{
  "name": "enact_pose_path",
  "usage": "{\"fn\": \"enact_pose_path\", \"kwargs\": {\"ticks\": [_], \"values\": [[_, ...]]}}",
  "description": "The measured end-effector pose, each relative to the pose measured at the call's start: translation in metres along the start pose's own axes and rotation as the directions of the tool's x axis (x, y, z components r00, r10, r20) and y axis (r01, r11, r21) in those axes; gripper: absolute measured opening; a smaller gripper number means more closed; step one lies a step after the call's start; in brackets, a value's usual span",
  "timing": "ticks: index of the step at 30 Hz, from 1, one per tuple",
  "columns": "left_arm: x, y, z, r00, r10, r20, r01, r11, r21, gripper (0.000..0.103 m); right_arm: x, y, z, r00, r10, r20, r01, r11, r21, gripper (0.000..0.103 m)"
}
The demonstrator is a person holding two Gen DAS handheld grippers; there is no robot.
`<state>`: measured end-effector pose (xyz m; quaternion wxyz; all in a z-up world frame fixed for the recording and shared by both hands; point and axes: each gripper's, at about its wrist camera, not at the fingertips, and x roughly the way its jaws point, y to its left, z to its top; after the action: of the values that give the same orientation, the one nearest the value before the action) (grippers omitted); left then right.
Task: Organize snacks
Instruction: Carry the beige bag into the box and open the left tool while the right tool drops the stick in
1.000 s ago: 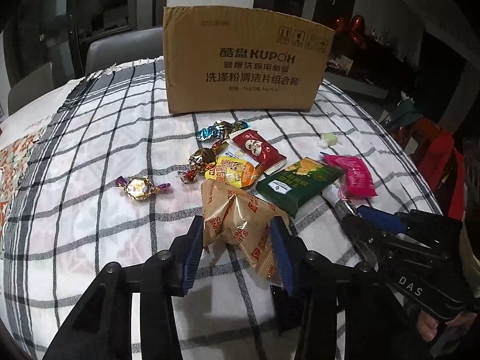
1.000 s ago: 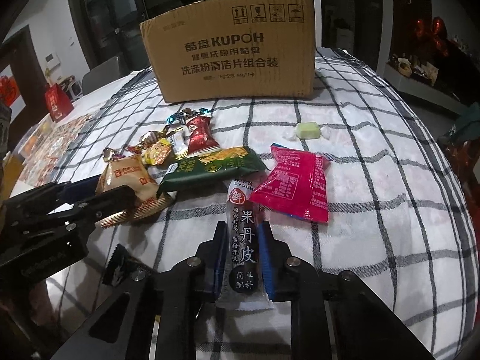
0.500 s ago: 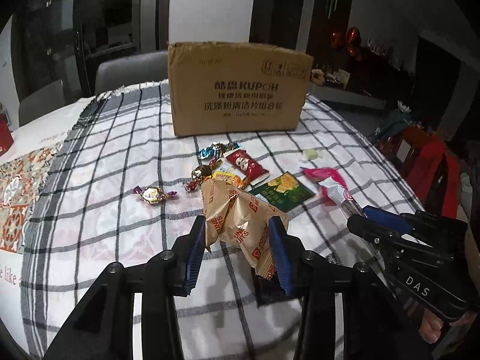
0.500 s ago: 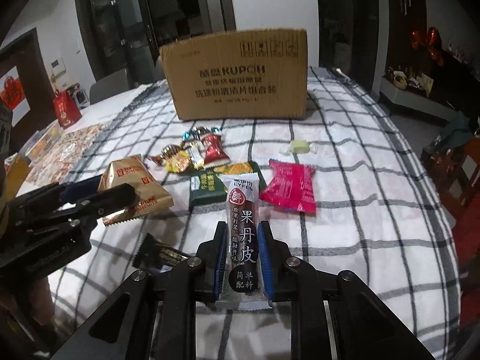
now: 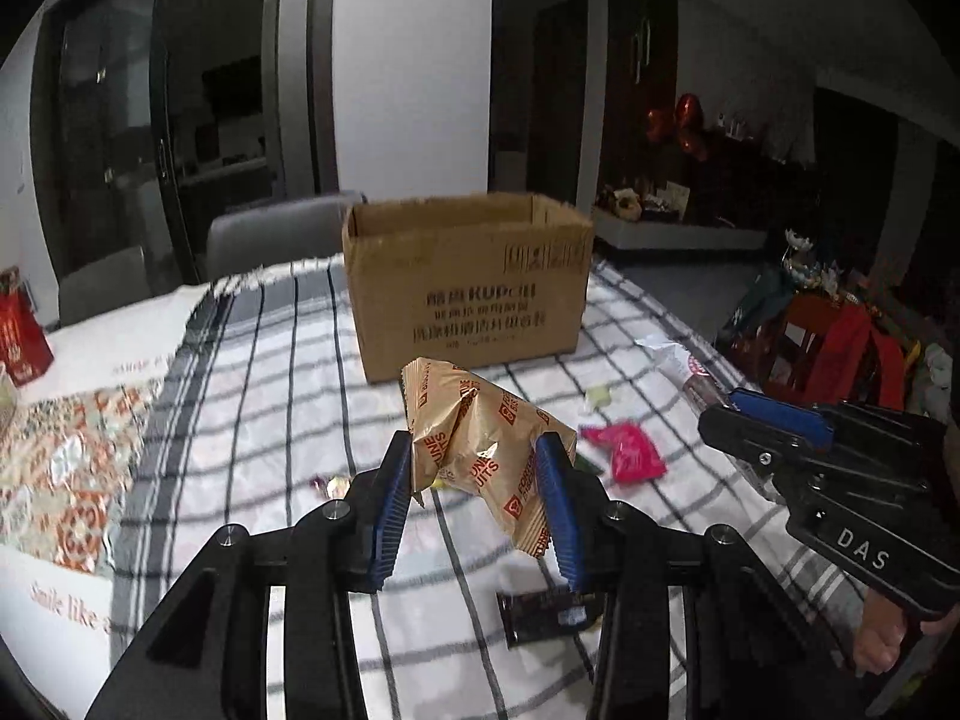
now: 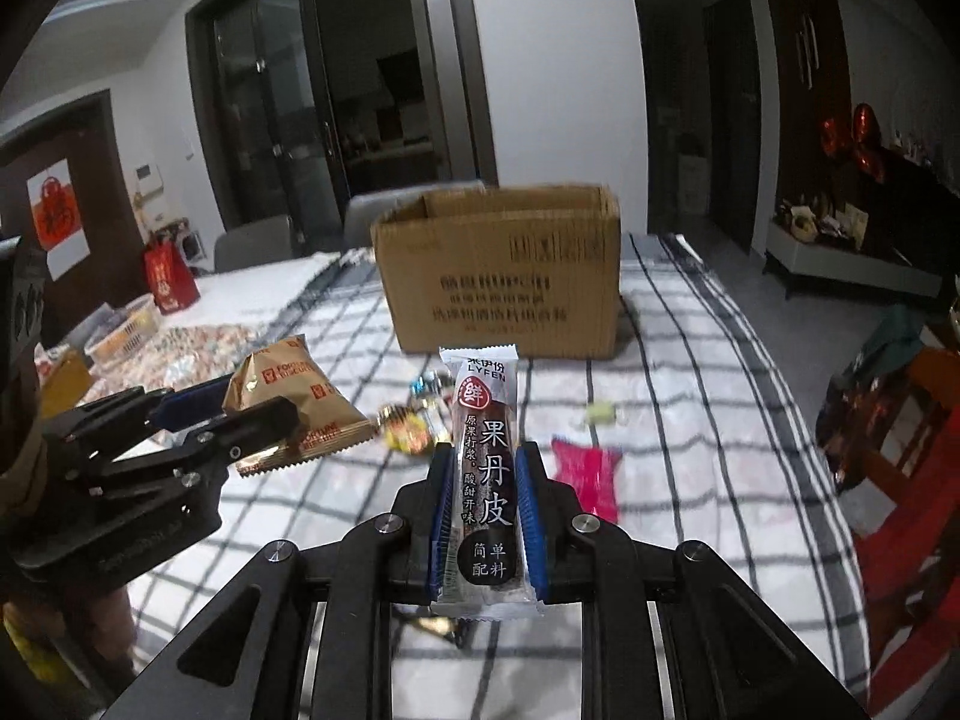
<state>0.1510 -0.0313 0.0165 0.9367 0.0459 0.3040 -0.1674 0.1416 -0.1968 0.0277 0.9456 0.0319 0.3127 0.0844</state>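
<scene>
Left gripper [image 5: 474, 483] clenched on gold biscuit pack [image 5: 480, 438], right gripper [image 6: 485, 516] clenched on fruit-leather bar [image 6: 485, 468]; both aloft over table middle, short of cardboard box [image 5: 468, 282]. Risk: crumpled pack slips; grippers collide at box mouth.

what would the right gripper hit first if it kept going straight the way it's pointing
Probably the front wall of the cardboard box, which stands dead ahead of the right gripper and its fruit leather bar. Depth is unclear, and its downward tilt could bring it onto the checked tablecloth first.
</scene>
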Motion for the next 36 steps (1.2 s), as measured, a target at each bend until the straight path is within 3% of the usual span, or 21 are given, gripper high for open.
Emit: {"fn": "enact_pose_path", "kwargs": {"ticks": [12, 20, 28, 36], "values": [[0.008, 0.016, 0.066, 0.997, 0.007, 0.080, -0.008, 1.000, 0.009, 0.040, 0.011, -0.001, 0.066, 0.996, 0.031, 0.084, -0.031, 1.000, -0.001, 0.022], [0.024, 0.024, 0.109, 0.991, 0.010, 0.137, -0.009, 1.000, -0.003, 0.040, 0.031, -0.007, 0.117, 0.994, 0.059, 0.092, -0.060, 0.998, 0.001, 0.022], [0.056, 0.036, 0.149, 0.991, -0.006, 0.135, 0.007, 1.000, -0.010, 0.040, 0.062, -0.021, 0.156, 0.996, 0.050, 0.074, -0.050, 0.999, 0.002, 0.022], [0.098, 0.047, 0.179, 0.996, 0.001, 0.085, 0.000, 1.000, -0.010, 0.040, 0.100, -0.033, 0.190, 0.999, 0.048, 0.021, -0.048, 0.999, -0.005, 0.022]]}}
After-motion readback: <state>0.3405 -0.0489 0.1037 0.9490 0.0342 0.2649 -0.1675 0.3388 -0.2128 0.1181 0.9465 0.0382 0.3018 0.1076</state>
